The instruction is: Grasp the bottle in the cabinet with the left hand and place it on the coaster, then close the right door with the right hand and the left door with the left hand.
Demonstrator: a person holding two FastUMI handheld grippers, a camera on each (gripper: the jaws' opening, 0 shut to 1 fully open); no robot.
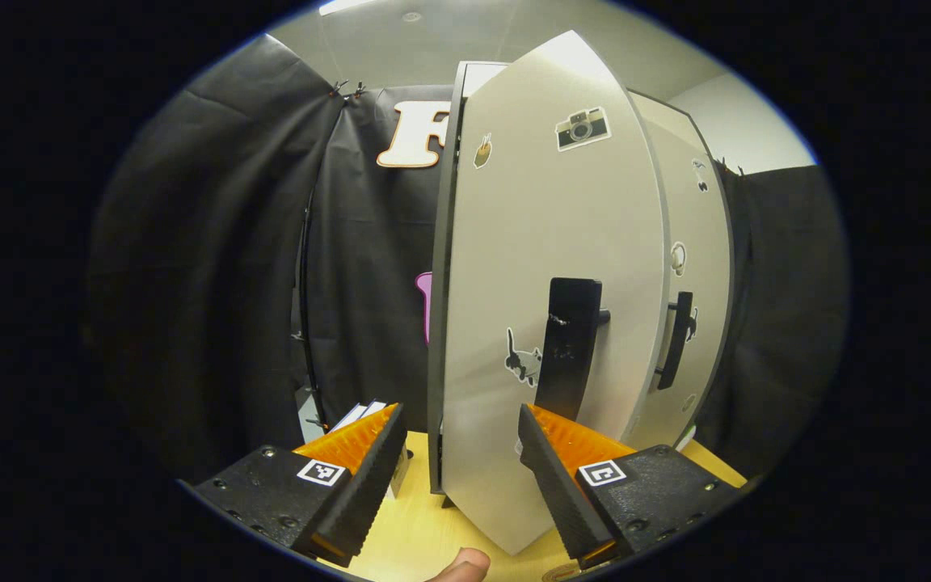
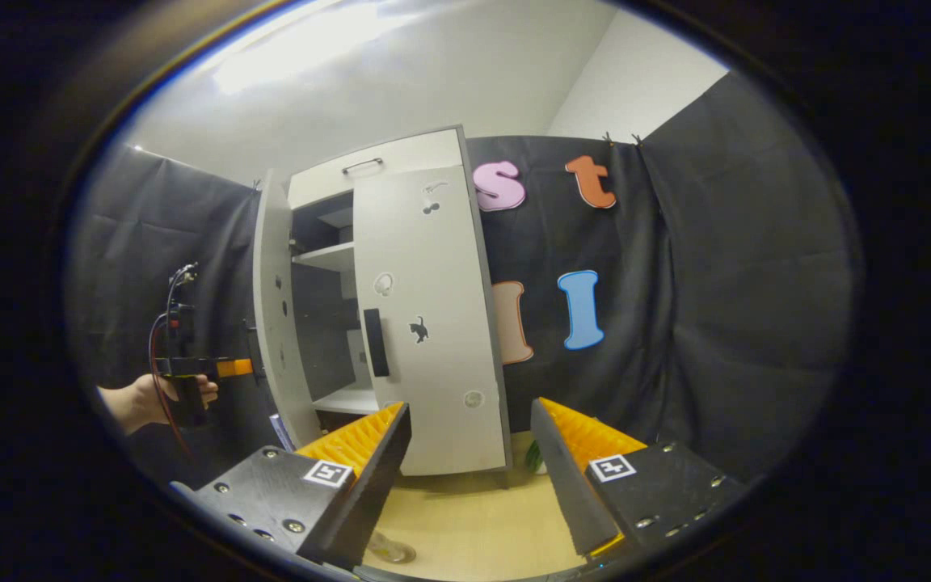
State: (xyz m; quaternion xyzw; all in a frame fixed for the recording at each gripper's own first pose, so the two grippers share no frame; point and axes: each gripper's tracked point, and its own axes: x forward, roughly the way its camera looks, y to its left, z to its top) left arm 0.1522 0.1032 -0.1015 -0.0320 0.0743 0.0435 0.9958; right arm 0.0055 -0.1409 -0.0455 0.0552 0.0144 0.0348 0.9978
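Observation:
The white cabinet's left door [image 1: 546, 242] stands partly open just ahead of my left gripper [image 1: 457, 477], which is open and holds nothing. The door's black handle [image 1: 566, 347] rises above the right finger. From the right gripper view, the left gripper [image 2: 227, 368], held in a hand [image 2: 138, 400], sits against the outer face of the left door [image 2: 271, 323]. The right door [image 2: 425, 323] looks shut against the cabinet. My right gripper [image 2: 469, 469] is open and empty, a little back from it. A clear round thing [image 2: 389, 551], maybe the bottle's base or the coaster, lies at the bottom edge.
Bare shelves [image 2: 324, 257] show through the gap between the doors. The cabinet stands on a light wooden table [image 2: 473, 517]. Black cloth walls [image 2: 676, 323] close in behind and on both sides. Something small and green [image 2: 532, 457] sits beside the cabinet's right foot.

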